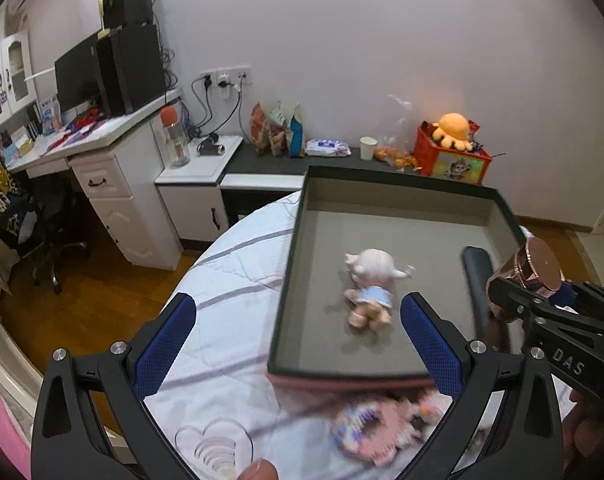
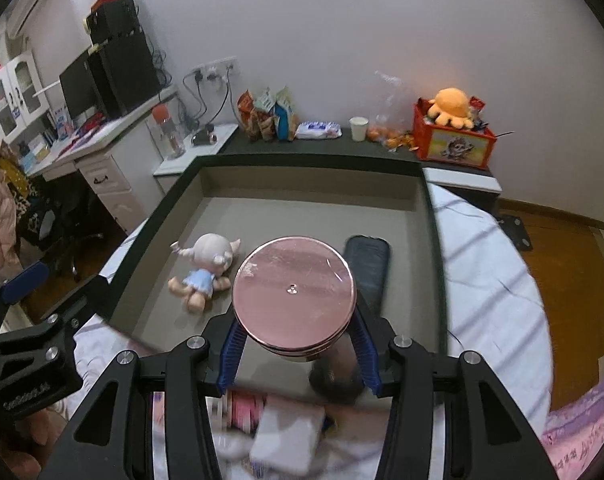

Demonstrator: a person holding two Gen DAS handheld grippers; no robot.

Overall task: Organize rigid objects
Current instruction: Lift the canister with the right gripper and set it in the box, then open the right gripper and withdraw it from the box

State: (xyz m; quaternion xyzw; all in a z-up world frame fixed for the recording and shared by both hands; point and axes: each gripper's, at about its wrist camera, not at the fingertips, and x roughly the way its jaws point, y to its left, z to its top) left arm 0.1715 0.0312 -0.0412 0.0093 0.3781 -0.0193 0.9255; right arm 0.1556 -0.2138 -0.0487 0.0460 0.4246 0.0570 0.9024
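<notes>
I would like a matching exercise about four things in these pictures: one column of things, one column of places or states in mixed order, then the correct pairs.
Things:
1. doll
2. pink tin
3. left gripper
4. orange plush

Places or states:
A. open, holding nothing
B. lying on the floor of the tray
C. sitting in the red box
D. held between the pads of the right gripper

Pairs: 1-B, 2-D, 3-A, 4-C
</notes>
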